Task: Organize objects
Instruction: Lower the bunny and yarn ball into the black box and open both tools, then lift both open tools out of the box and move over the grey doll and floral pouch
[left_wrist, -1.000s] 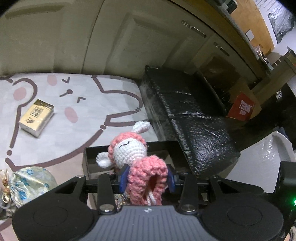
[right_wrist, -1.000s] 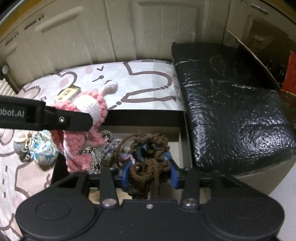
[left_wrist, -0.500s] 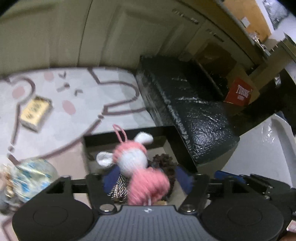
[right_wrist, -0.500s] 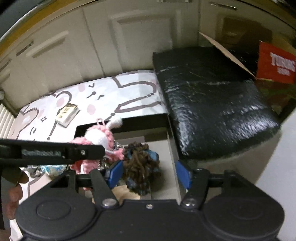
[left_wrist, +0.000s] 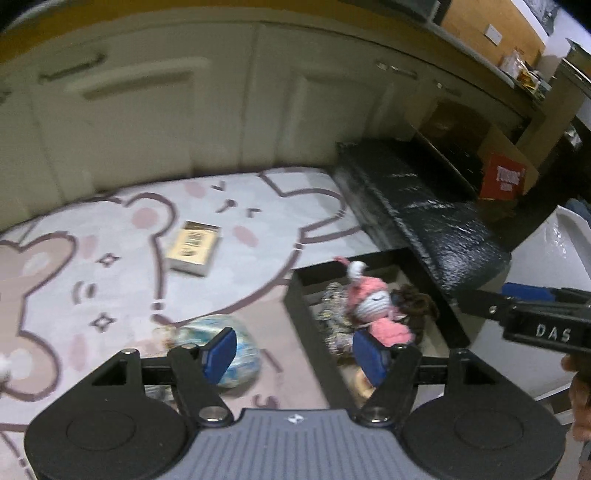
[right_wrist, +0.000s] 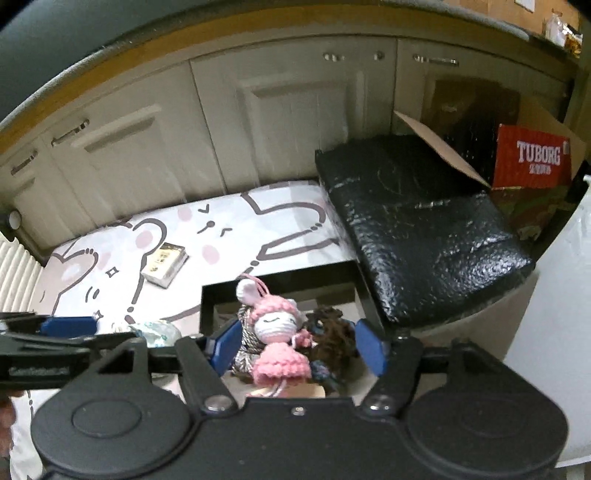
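Inside the black box (right_wrist: 210, 306) the pink doll (right_wrist: 277, 332) lies with its head toward the far wall, beside a brown yarn bundle (right_wrist: 332, 332). Both the left tongs (left_wrist: 291, 350) and right tongs (right_wrist: 295, 347) are opening, gripping nothing. Blur hides details. Open rug (left_wrist: 110, 240) spreads leftward.

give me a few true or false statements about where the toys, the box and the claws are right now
1. The pink crochet doll lies inside the black box. True.
2. The left claw is clamped on the pink doll. False: its jaws are opening and nothing is between them.
3. The yellow packet lies on the cartoon mat, outside the box. True.
4. The brown yarn toy sits on the mat beside the yellow packet. False: it is in the box next to the doll.
5. The right claw grips the blue floral pouch. False: the pouch lies on the mat; that claw is opening, holding nothing.
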